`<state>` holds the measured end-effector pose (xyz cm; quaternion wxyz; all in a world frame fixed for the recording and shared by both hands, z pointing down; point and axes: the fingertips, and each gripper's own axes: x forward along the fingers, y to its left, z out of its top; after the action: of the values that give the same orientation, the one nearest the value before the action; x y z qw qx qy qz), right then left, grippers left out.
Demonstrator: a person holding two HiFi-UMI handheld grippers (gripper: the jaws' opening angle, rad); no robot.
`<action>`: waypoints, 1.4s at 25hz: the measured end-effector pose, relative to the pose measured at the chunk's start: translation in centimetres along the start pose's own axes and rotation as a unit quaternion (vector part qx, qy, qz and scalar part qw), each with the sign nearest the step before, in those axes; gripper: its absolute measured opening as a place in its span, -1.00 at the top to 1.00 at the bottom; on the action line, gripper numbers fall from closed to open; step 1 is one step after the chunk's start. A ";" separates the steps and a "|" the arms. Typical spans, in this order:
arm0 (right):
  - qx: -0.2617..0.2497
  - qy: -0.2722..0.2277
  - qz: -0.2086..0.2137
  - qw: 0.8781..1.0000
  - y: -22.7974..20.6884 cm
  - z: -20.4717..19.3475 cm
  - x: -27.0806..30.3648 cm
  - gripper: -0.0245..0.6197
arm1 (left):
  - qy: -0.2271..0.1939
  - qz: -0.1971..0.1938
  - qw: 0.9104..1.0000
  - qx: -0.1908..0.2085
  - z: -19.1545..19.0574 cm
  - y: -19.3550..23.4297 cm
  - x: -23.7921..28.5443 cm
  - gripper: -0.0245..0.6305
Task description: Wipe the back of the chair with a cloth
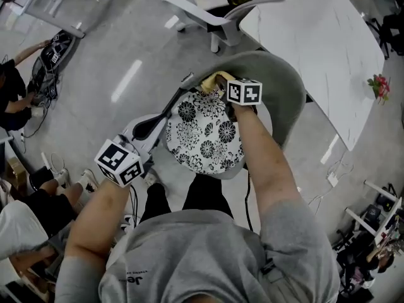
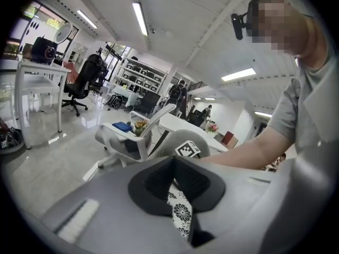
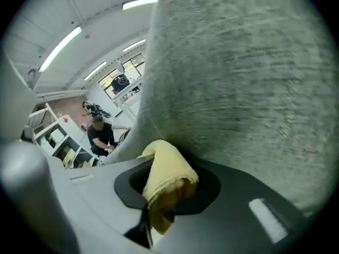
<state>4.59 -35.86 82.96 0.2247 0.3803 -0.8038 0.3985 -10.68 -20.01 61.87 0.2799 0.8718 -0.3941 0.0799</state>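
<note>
The chair has a curved grey back (image 1: pixel 281 84) and a seat under a black-and-white floral cushion (image 1: pixel 205 131). My right gripper (image 1: pixel 221 87) is at the inside of the back, just above the cushion's far edge, shut on a folded yellow cloth (image 1: pixel 211 79). In the right gripper view the cloth (image 3: pixel 167 171) bulges out of the gripper (image 3: pixel 167 189) and presses against the grey fabric back (image 3: pixel 249 89). My left gripper (image 1: pixel 180 96) lies along the cushion's left edge. Its jaws (image 2: pixel 177 194) look shut, with a strip of floral cushion (image 2: pixel 183 216) showing in the slit.
A white marble-look table (image 1: pixel 315 36) stands just behind the chair, with pink flowers (image 1: pixel 380 86) at its edge. A white office chair (image 1: pixel 202 14) is beyond. People sit on the floor at left (image 1: pixel 12 100). Cables and gear lie at the lower right (image 1: pixel 372 232).
</note>
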 end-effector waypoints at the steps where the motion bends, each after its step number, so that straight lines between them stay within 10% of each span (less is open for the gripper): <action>1: 0.025 -0.009 -0.015 1.000 -1.0 -0.1 -0.3 0.76 | 0.001 -0.001 1.000 0.000 0.0 -0.1 0.0 0.75; 8: 0.162 -0.065 -0.119 0.977 -8.7 -1.2 -5.6 0.76 | 0.019 -0.024 0.999 0.012 -0.1 -1.8 0.7 0.75; 28: 0.403 -0.259 -0.260 0.838 -15.7 -11.3 -25.5 0.76 | 0.055 -0.146 0.985 0.076 -1.5 -8.6 0.5 0.75; 31: 0.381 -0.263 -0.260 0.848 -14.8 -11.7 -26.6 0.76 | 0.054 -0.154 0.983 0.081 -1.6 -8.7 -0.5 0.75; 35: 0.293 -0.230 -0.235 0.898 -12.9 -10.1 -25.2 0.76 | 0.048 -0.143 0.986 0.077 -1.8 -7.9 -1.6 0.75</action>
<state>30.69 -21.87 78.10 -0.0013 0.6878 -0.5673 0.4528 -5.89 -13.75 59.47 0.2391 0.9332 -0.2440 0.1114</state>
